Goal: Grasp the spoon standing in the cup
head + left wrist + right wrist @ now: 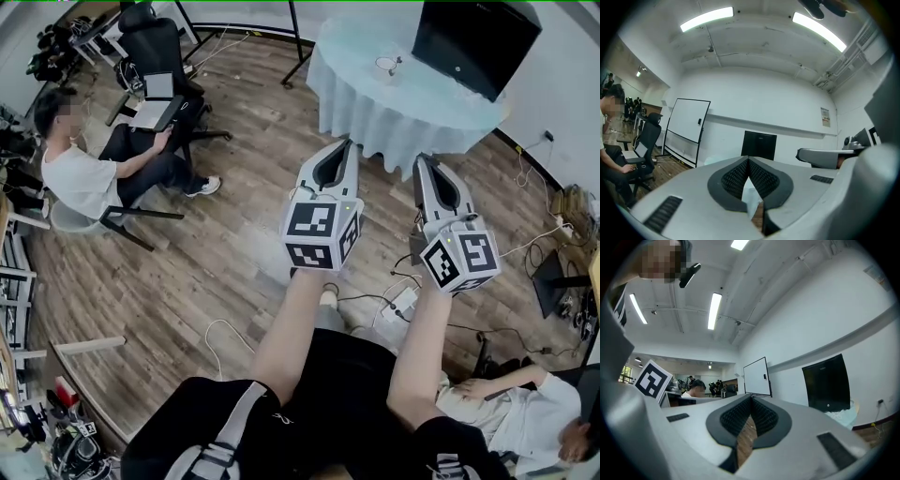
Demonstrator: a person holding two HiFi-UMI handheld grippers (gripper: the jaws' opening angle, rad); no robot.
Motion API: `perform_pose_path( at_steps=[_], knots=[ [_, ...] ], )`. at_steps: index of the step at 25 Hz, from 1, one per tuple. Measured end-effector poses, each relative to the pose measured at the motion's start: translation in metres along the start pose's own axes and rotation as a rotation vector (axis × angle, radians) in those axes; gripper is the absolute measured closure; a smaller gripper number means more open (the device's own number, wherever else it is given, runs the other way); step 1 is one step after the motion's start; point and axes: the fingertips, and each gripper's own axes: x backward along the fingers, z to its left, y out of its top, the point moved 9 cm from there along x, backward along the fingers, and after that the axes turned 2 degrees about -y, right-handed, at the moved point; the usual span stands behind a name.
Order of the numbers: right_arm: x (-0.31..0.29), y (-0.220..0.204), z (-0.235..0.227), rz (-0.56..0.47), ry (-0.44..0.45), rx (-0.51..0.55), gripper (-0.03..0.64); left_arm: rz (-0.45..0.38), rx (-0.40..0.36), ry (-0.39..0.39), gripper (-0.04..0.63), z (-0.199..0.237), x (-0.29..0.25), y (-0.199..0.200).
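Observation:
No spoon or cup can be made out for certain. A small pale object [389, 66] sits on the round table [375, 103] with its light cloth, too small to identify. My left gripper [345, 143] is held over the wooden floor and points toward the table, jaws shut with nothing between them. To its right my right gripper [422, 157] is also shut and empty. In the left gripper view, the left gripper [748, 159] has its pads meeting at the tip. The right gripper [751, 397] looks the same in the right gripper view.
A black monitor [473, 42] stands on the table. A seated person [89, 173] with a laptop [155, 108] is at the left. Another person [525, 412] sits low at the bottom right. Cables and a power strip [401, 302] lie on the floor. A whiteboard [686, 131] stands at the wall.

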Motion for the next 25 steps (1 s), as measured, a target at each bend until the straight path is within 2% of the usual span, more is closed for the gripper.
perform_pose_path(
  at_steps=[8,10,12,14,25],
  knots=[
    [-0.026,0.015,0.011,-0.017,-0.015,0.047,0.615,-0.06,0.031,-0.014,0.594,0.031,-0.008,0.016],
    [-0.029,0.019,0.011,-0.03,-0.018,0.054,0.615,-0.068,0.01,-0.014,0.594,0.032,-0.011,0.02],
    [-0.033,0.019,0.008,-0.03,-0.023,0.055,0.616,-0.057,-0.041,-0.01,0.594,0.03,-0.017,0.021],
    [-0.037,0.017,0.002,-0.027,-0.03,0.049,0.615,-0.048,-0.07,-0.02,0.594,0.028,-0.025,0.019],
    [-0.091,0.012,-0.062,-0.026,-0.031,0.019,0.616,-0.024,-0.075,-0.039,0.594,0.037,-0.106,0.017]
  ],
)
